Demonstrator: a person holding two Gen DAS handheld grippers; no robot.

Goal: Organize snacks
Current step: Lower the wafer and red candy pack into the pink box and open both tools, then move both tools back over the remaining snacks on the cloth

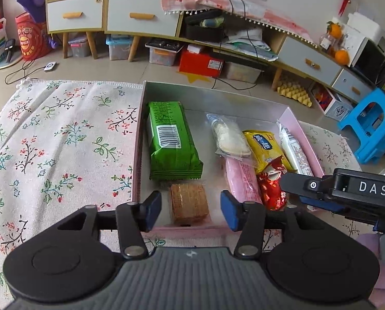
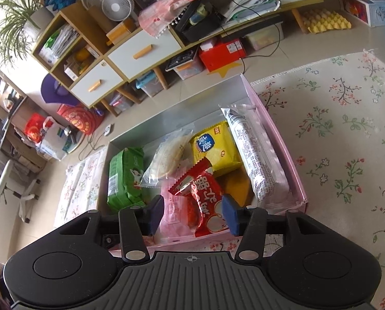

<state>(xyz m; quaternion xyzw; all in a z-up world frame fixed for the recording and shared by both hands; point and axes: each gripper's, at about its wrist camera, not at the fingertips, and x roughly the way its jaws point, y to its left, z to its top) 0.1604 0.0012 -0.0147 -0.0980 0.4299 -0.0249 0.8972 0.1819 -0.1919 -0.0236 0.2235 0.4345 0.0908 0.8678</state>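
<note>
A pink box (image 1: 293,118) with a silvery inside is seen resting on a flowered cloth (image 1: 63,134), and every snack is laid within it. A green packet (image 1: 170,142) is placed along the box's left wall, with a brown wafer biscuit (image 1: 189,202) lying just in front of it near the box's front wall. The left gripper (image 1: 191,210) is held over that front wall with its blue pads parted on either side of the biscuit, apart from it and gripping nothing. Toward the box's right wall a clear bag of pale crackers (image 1: 231,139), a yellow packet (image 1: 264,147), a white wrapper (image 1: 294,149), a pink packet (image 1: 242,180) and a red packet (image 2: 205,196) are crowded together. The right gripper (image 2: 192,214) is poised above the box's front wall, its pads standing partly open beside the red packet; whether either pad touches the wrapper cannot be told, and no squeeze is shown.
</note>
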